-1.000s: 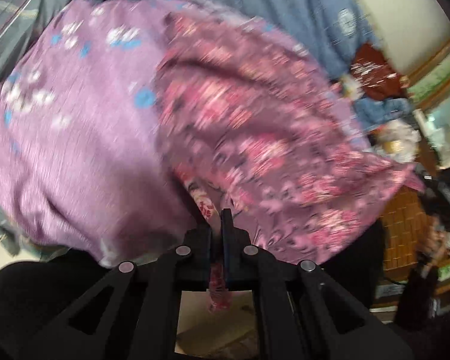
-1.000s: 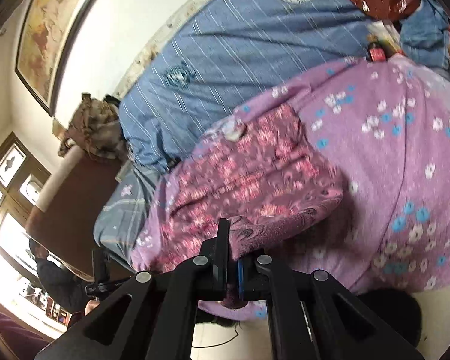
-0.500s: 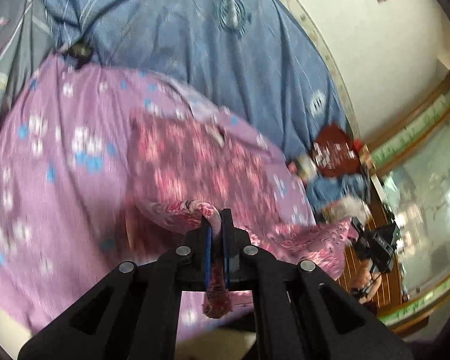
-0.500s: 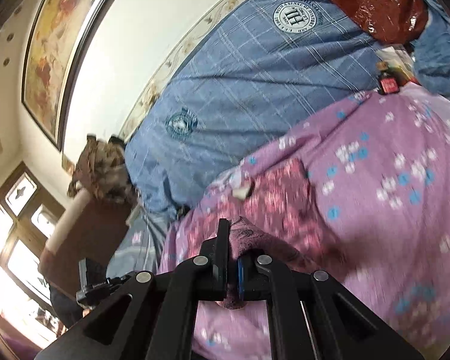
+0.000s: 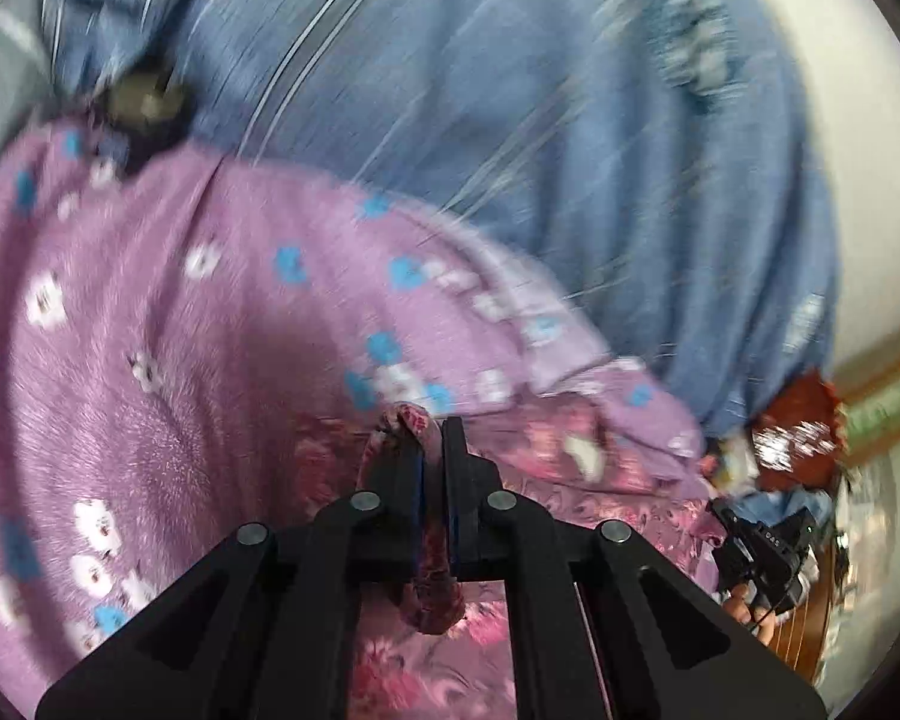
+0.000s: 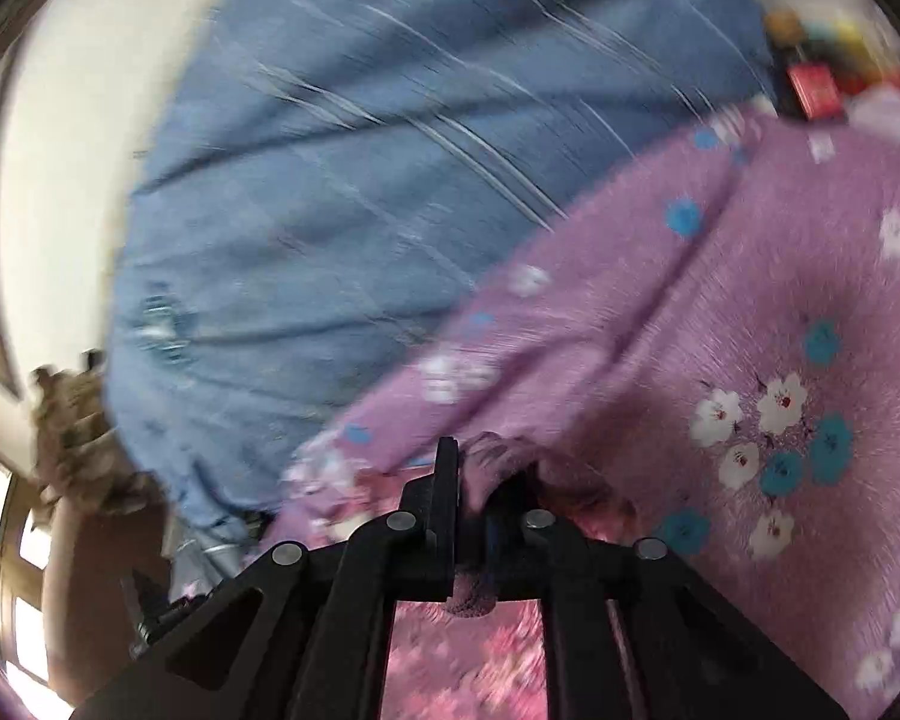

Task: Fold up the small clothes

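Right tool [image 6: 471,474]: fingers pinched on a bunched edge of the pink floral garment [image 6: 480,654].
Beneath: purple flowered blanket [image 6: 750,330], blurred.
Beyond: blue striped bedcover [image 6: 360,180], pale wall [image 6: 72,150].

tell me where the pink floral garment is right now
The pink floral garment is pinched in both the left gripper and right gripper, low in each wrist view, over the purple flowered blanket.
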